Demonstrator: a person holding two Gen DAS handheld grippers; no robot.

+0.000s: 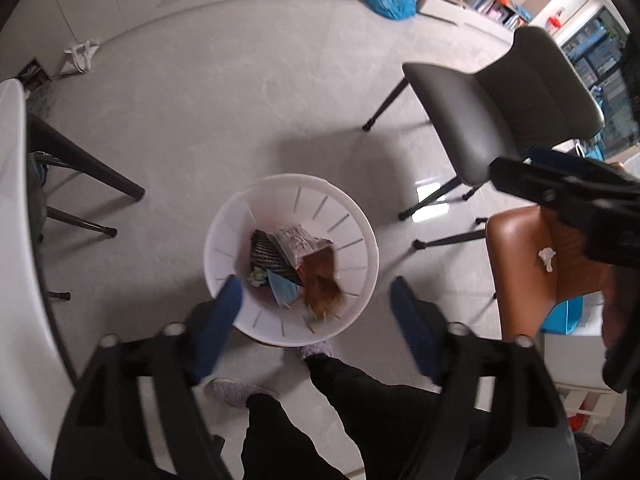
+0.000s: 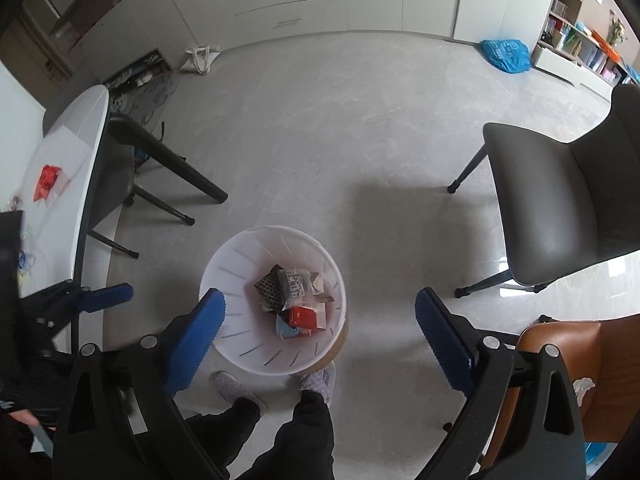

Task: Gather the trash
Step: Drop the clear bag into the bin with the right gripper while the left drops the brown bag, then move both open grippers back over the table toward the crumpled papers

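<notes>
Trash (image 1: 294,264) lies heaped in the white bin (image 1: 362,240) on the floor, directly below both claws. Left claw (image 1: 316,300) hangs wide open over the bin, gripping nothing, a brown scrap (image 1: 325,296) blurred beneath it. Right claw (image 2: 320,312) likewise stands spread wide and empty above the bin, beside a tan chair (image 2: 568,360).

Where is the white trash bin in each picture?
Left wrist view: the white trash bin sits at bottom centre, between the open left gripper fingers.
Right wrist view: the bin sits lower centre, by the right gripper.
Shared landmark: the grey chair, right of the bin.
</notes>
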